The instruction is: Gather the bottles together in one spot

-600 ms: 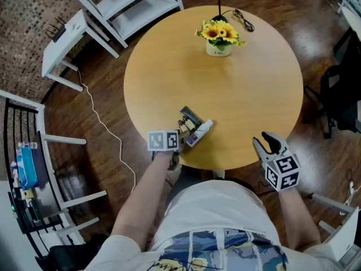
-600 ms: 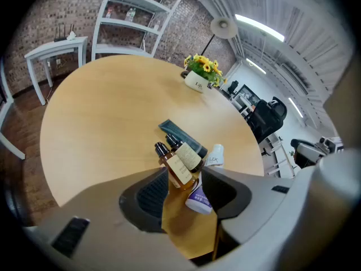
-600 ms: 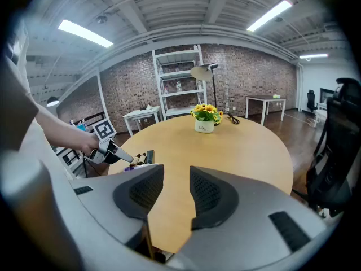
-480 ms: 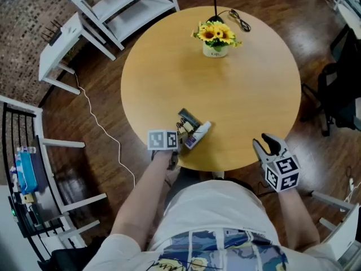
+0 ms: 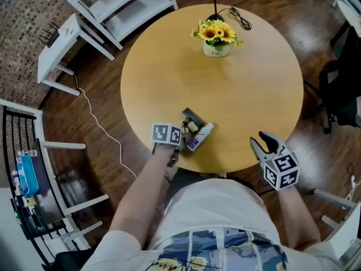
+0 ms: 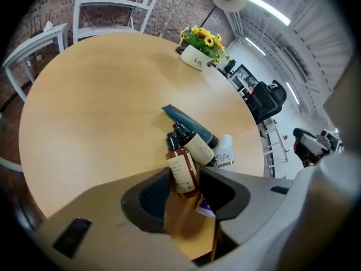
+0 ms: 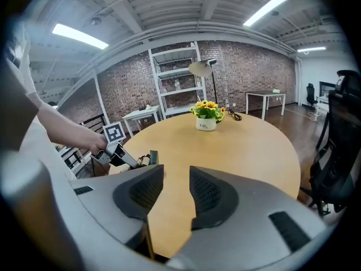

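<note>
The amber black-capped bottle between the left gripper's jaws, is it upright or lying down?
Lying down: the amber black-capped bottle stretches along the round wooden table, cap pointing away from the left gripper.

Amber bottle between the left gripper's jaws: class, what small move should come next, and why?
Probably open the left gripper and release the amber bottle: it already lies against the cream-labelled bottle, beside the dark tube and white bottle, so the group looks gathered. The right gripper is open and empty.
</note>
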Demonstrator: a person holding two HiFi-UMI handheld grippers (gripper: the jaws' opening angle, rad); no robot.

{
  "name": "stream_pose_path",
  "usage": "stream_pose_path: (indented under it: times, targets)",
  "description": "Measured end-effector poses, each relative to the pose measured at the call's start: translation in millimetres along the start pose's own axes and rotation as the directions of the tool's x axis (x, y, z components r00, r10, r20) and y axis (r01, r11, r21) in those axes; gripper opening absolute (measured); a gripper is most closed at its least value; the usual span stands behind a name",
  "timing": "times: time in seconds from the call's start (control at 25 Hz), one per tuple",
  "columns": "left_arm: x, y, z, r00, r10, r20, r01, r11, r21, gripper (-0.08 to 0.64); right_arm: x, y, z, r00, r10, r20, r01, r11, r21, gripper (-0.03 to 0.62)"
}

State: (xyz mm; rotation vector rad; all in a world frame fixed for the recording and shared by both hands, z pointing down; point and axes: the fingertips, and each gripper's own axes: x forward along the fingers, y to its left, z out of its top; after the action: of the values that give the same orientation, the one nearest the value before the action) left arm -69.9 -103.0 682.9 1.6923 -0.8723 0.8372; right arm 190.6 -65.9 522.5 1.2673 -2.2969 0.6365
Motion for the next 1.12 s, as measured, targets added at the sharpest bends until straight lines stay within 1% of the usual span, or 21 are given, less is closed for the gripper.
stream_pose_path:
  times: [0.12, 0.28, 0.48, 0.56, 0.64, 0.68, 0.76, 0.8, 0.84, 0.88, 0.92, 1.0, 1.04, 1.08, 1.12]
  targets:
    - [-2, 1, 0, 1.000, 0.000, 0.014, 0.000, 1.000, -0.003, 0.147, 5, 3, 2, 1.000, 0.008, 0.002, -0.008, 1.000, 0.004, 0.172]
    - [-8, 6, -4, 0.999, 0.047, 0.027, -0.048, 0.998, 0.038, 0.135, 8, 1, 2, 1.000, 0.016, 0.002, -0.016, 1.000, 0.009, 0.172]
    - [-31, 6, 1, 0.993, 0.037, 0.116, -0.037, 0.999, -0.004, 0.135, 11, 4, 4, 0.999, 0.035, 0.007, -0.035, 0.999, 0.006, 0.172]
    - [-42, -3, 6, 0.986, 0.010, 0.164, -0.010, 1.000, -0.001, 0.135, 14, 7, 4, 0.999, 0.050, 0.007, -0.050, 0.999, 0.008, 0.172]
    - [-52, -19, 13, 0.976, -0.044, 0.214, 0.040, 0.999, 0.025, 0.135, 17, 11, 5, 0.997, 0.073, 0.008, -0.073, 0.997, 0.015, 0.172]
    - [-57, -29, 17, 0.969, -0.076, 0.235, 0.066, 0.997, 0.050, 0.135, 18, 14, 7, 0.996, 0.088, 0.010, -0.088, 0.996, 0.018, 0.172]
    - [-66, -54, 24, 0.951, -0.145, 0.271, 0.114, 0.985, 0.128, 0.135, 22, 23, 14, 0.991, 0.132, 0.023, -0.133, 0.991, 0.018, 0.172]
    - [-71, -69, 28, 0.940, -0.185, 0.286, 0.138, 0.974, 0.179, 0.135, 25, 29, 19, 0.986, 0.164, 0.035, -0.165, 0.986, 0.019, 0.172]
    - [-75, -85, 32, 0.928, -0.227, 0.296, 0.160, 0.959, 0.236, 0.135, 28, 37, 27, 0.978, 0.202, 0.051, -0.203, 0.979, 0.022, 0.172]
    - [-80, -102, 34, 0.915, -0.269, 0.300, 0.179, 0.938, 0.297, 0.135, 30, 45, 36, 0.967, 0.245, 0.069, -0.247, 0.969, 0.027, 0.172]
    - [-84, -119, 36, 0.903, -0.309, 0.297, 0.194, 0.913, 0.359, 0.135, 33, 53, 46, 0.953, 0.289, 0.089, -0.293, 0.955, 0.037, 0.172]
    - [-91, -152, 34, 0.882, -0.379, 0.279, 0.218, 0.854, 0.472, 0.135, 35, 70, 67, 0.915, 0.380, 0.134, -0.391, 0.918, 0.065, 0.171]
    - [-94, -166, 32, 0.872, -0.408, 0.270, 0.228, 0.827, 0.514, 0.135, 35, 78, 77, 0.892, 0.424, 0.157, -0.439, 0.895, 0.079, 0.163]
    - [-97, -178, 31, 0.863, -0.432, 0.263, 0.237, 0.804, 0.545, 0.135, 35, 86, 87, 0.869, 0.462, 0.177, -0.482, 0.871, 0.090, 0.145]
    - [-100, -187, 30, 0.854, -0.451, 0.261, 0.243, 0.788, 0.566, 0.135, 36, 92, 94, 0.848, 0.494, 0.191, -0.517, 0.851, 0.096, 0.125]
